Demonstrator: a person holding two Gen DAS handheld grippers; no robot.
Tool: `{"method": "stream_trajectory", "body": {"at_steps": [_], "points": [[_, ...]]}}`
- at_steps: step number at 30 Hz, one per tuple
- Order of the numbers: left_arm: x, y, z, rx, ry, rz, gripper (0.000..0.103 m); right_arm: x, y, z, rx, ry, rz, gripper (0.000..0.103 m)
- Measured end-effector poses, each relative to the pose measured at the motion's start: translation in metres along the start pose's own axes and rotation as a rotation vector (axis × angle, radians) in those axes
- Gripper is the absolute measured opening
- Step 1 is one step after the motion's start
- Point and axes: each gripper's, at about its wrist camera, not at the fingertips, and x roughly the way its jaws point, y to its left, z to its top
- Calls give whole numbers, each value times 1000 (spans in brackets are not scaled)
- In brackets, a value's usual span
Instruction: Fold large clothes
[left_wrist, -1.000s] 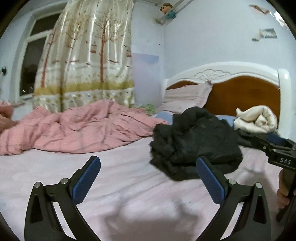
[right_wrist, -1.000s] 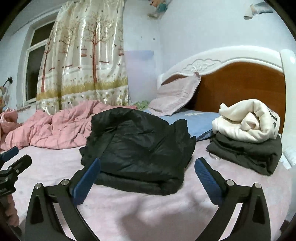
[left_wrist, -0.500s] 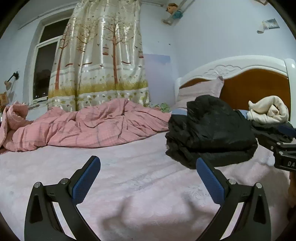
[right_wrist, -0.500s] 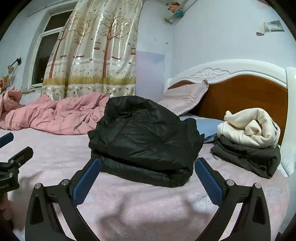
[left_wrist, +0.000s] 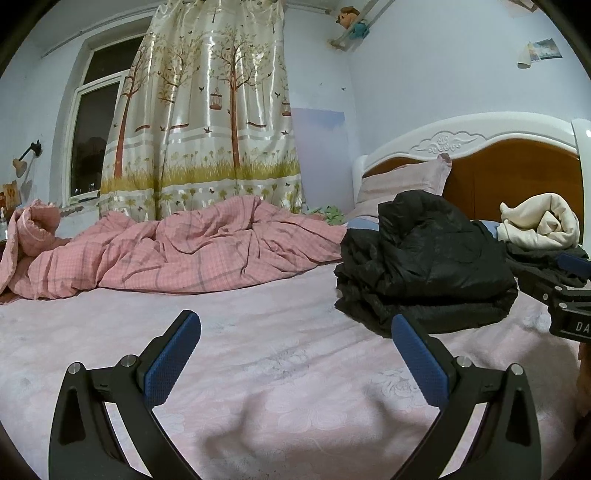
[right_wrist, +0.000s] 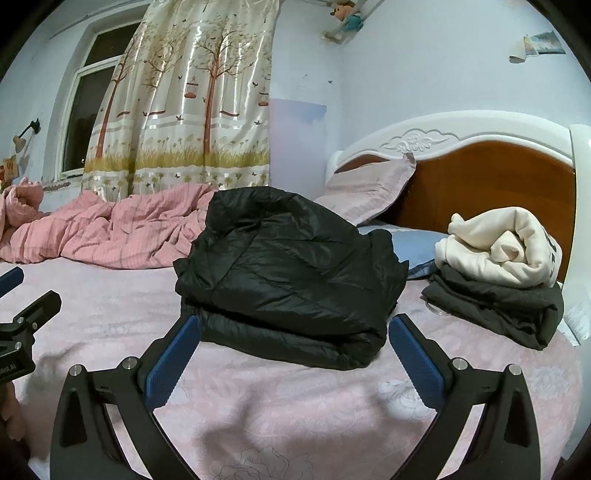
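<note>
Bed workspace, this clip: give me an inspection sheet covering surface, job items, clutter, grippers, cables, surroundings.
Surface: pink bedsheet, floral embossing, bare in front.
Job's things: black puffer jacket folded in a bundle; cream garment rolled atop dark folded garment near the headboard.
Clutter: rumpled pink quilt; pink pillow leaning on the headboard.
Grippers: left gripper open, empty; right gripper open, empty, facing the jacket.
Cables: nothing seen.
Surroundings: tree-print curtain, dark window.

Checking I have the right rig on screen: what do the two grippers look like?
Both match: the left gripper and right gripper have black angled frames with silver bolts, and fingers faced with textured blue pads. The right gripper's black body carries white lettering, partly cut off, in the left view. No cables or sleeves show.
</note>
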Motion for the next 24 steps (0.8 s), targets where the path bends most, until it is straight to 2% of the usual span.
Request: {"method": "stream_trajectory", "body": {"at_steps": [24], "points": [[0,0,1,-8,3,-1,103,1,2,-1,4,14,5,103]]}}
